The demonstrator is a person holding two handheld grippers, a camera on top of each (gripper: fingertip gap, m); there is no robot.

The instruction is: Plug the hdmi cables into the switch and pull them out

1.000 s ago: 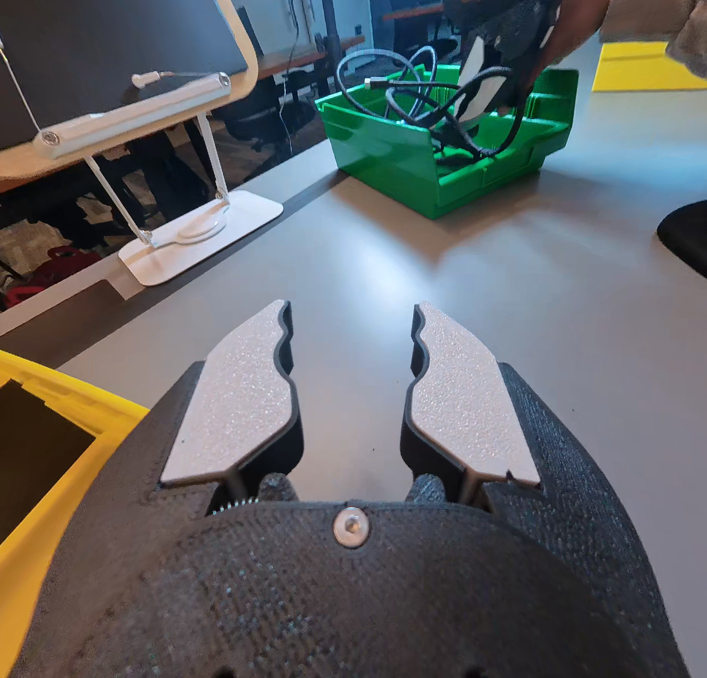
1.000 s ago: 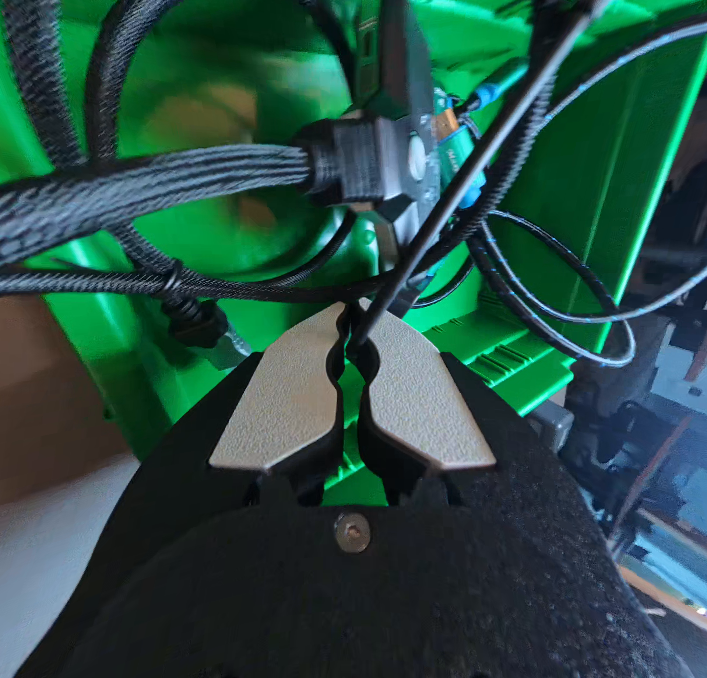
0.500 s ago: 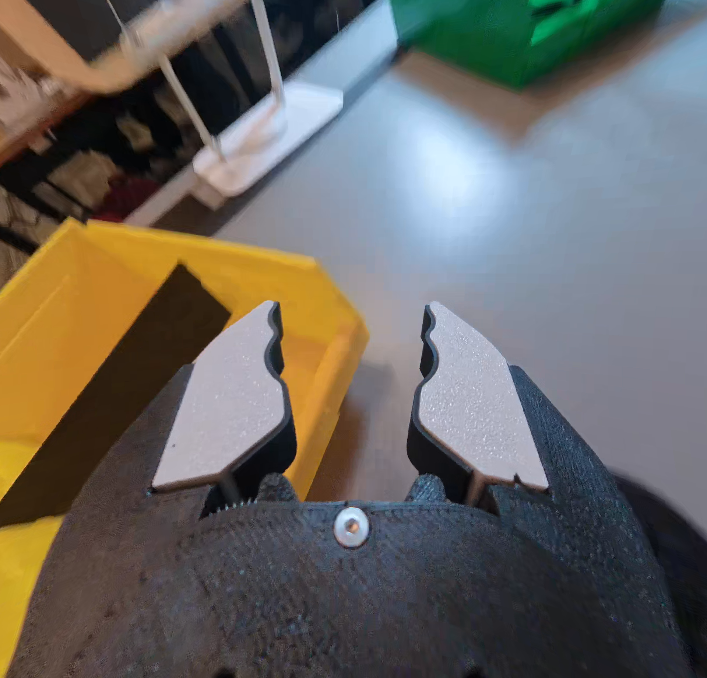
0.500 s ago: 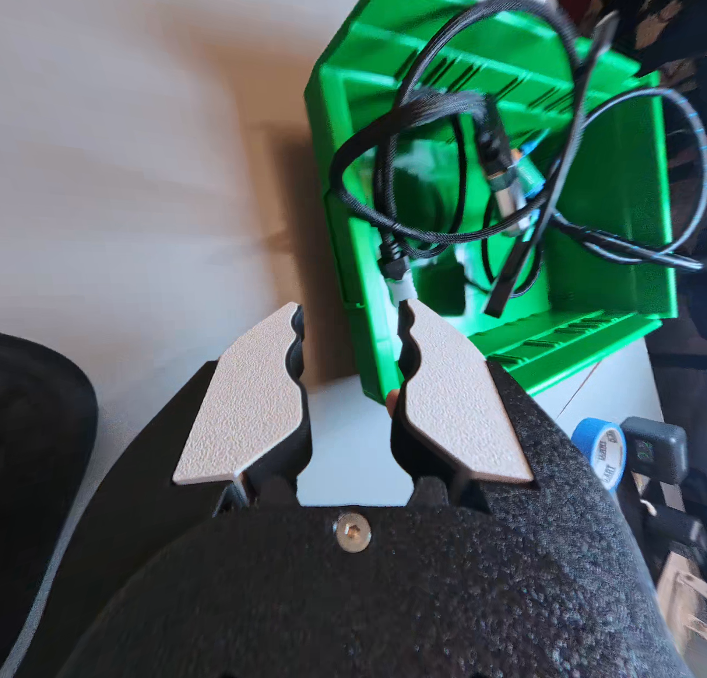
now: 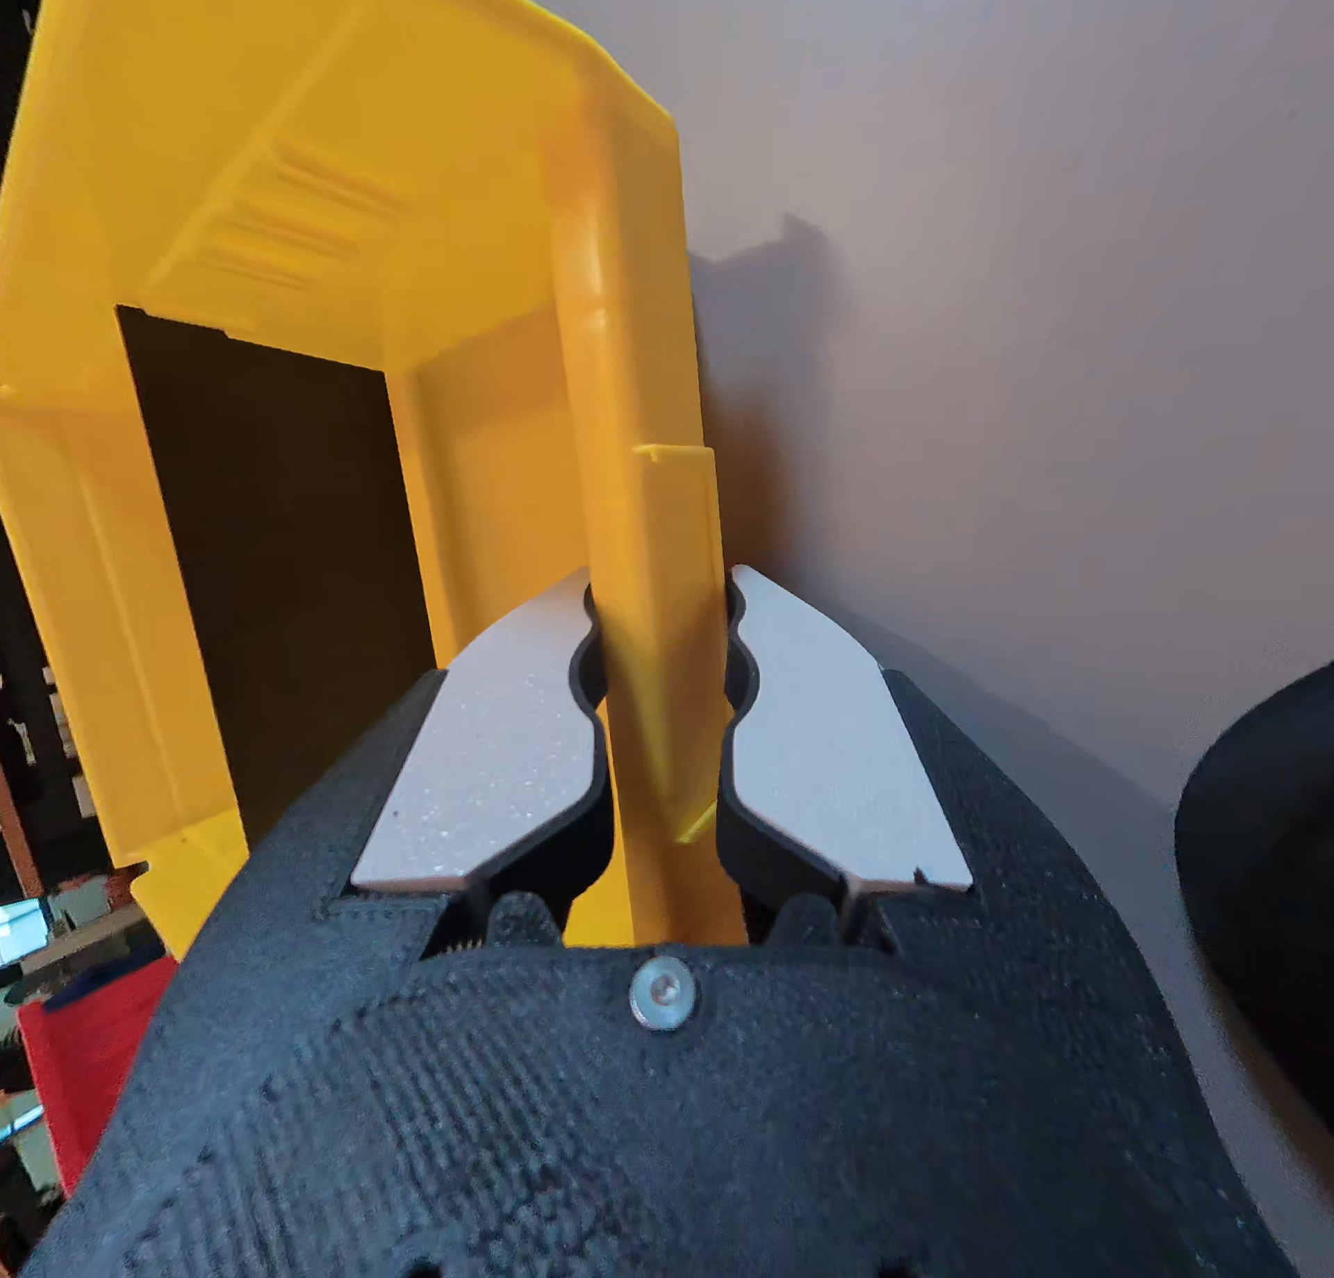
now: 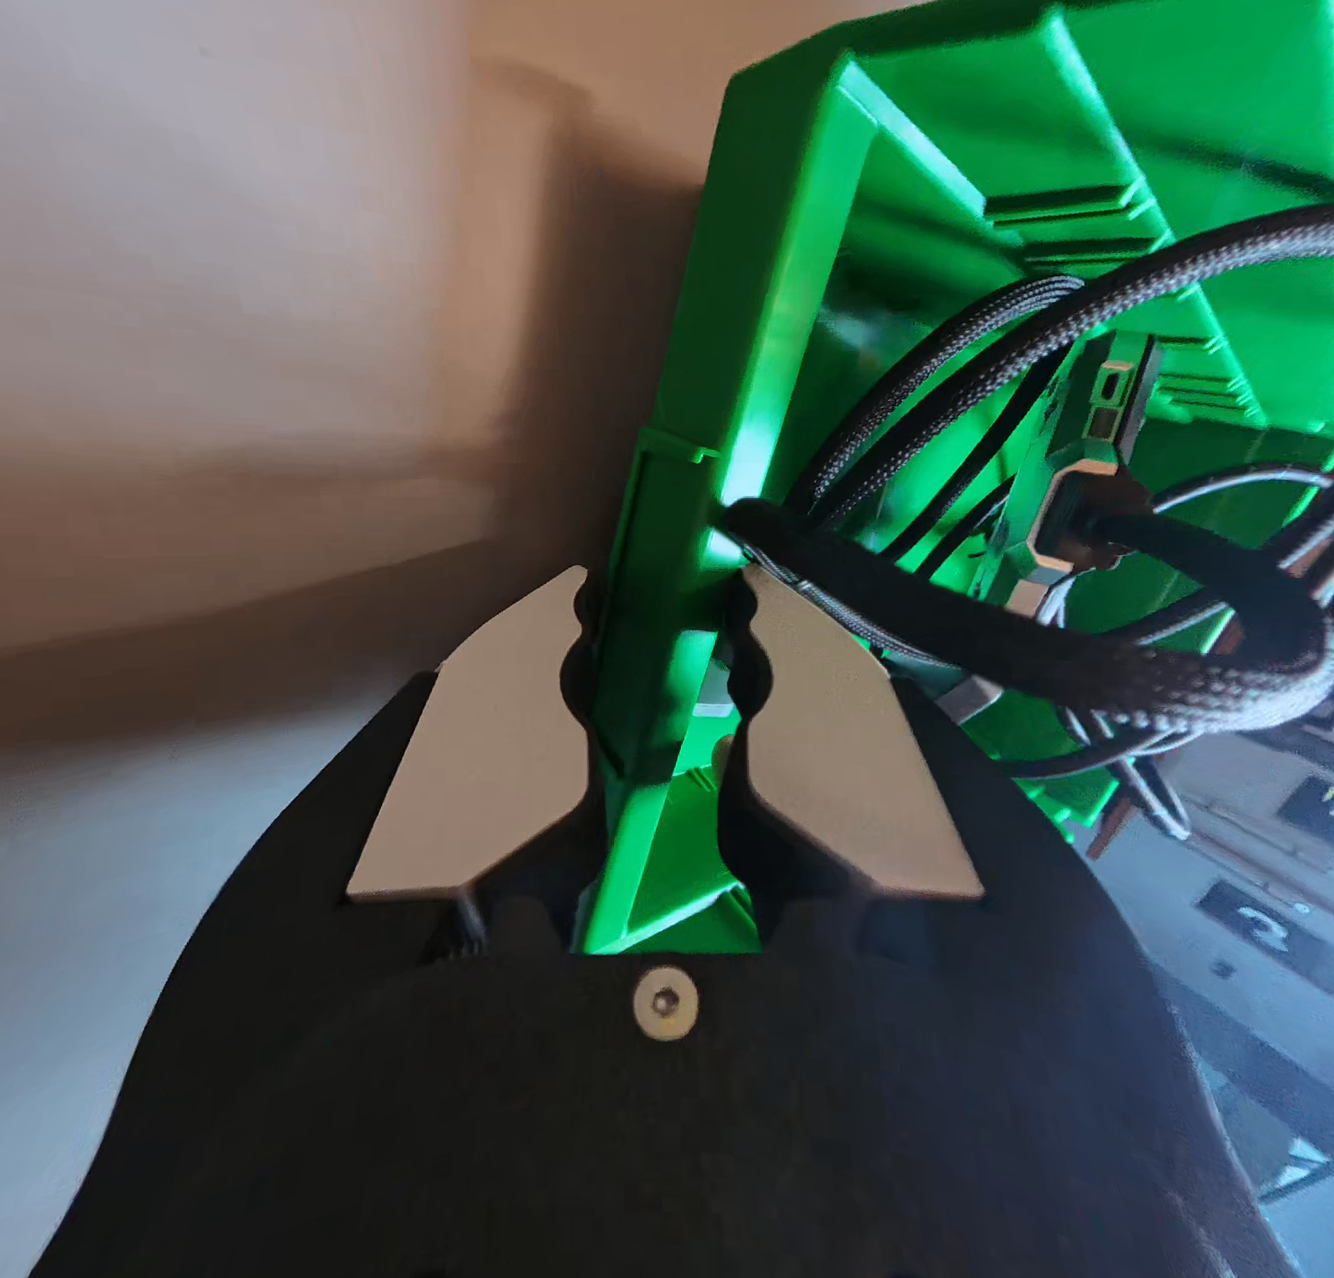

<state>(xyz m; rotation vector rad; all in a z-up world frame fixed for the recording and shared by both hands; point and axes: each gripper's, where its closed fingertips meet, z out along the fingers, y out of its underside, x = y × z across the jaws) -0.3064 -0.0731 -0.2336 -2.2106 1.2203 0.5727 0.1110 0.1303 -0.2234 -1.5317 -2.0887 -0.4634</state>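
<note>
Warm, soft light falls on the table (image 5: 1010, 233) — a dark shadow lies beside the yellow bin (image 5: 433, 161). The right wrist view smears with motion blur; the green bin (image 6: 794, 233) glows — edges bend.

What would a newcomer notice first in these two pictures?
First, the bright yellow bin, whose side wall stands between the fingers of the left gripper. Then the green bin, its wall between the fingers of the right gripper, with black braided cables tangled inside.
</note>
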